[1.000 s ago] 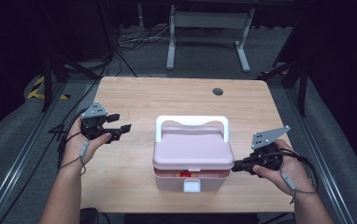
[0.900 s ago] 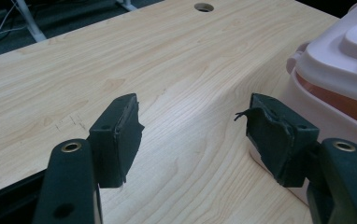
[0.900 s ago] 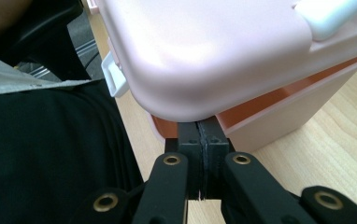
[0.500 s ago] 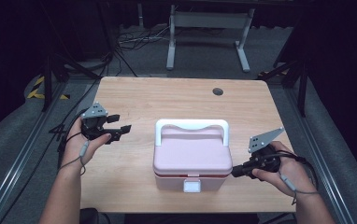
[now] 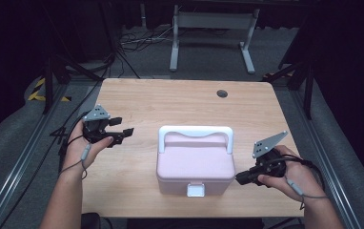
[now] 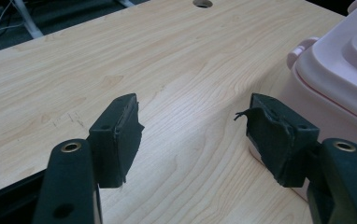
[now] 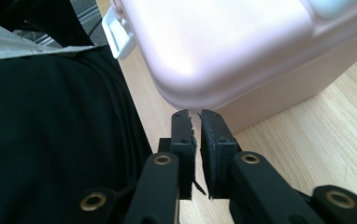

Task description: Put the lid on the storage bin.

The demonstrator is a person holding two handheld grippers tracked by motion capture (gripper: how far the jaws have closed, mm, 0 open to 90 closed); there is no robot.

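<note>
Jaws: right gripper (image 7: 194,122) parted a crack, just been opening, nothing between, at pink lidded box (image 5: 195,162) table-centre | left gripper (image 6: 193,135) wide apart, empty | lid down, white latch (image 5: 195,191) apparently shut; opening left.

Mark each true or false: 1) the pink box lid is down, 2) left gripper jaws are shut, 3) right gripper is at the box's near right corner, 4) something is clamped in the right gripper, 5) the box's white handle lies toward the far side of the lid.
1) True. The pink box has its lid down, with the white latch at the front.
2) False. The left gripper has its jaws wide apart over bare table.
3) True. The right gripper sits at the box's near right corner.
4) False. Its jaws have just been opening, a narrow slit now, with nothing between them.
5) True. The white handle lies along the lid's far edge.
</note>
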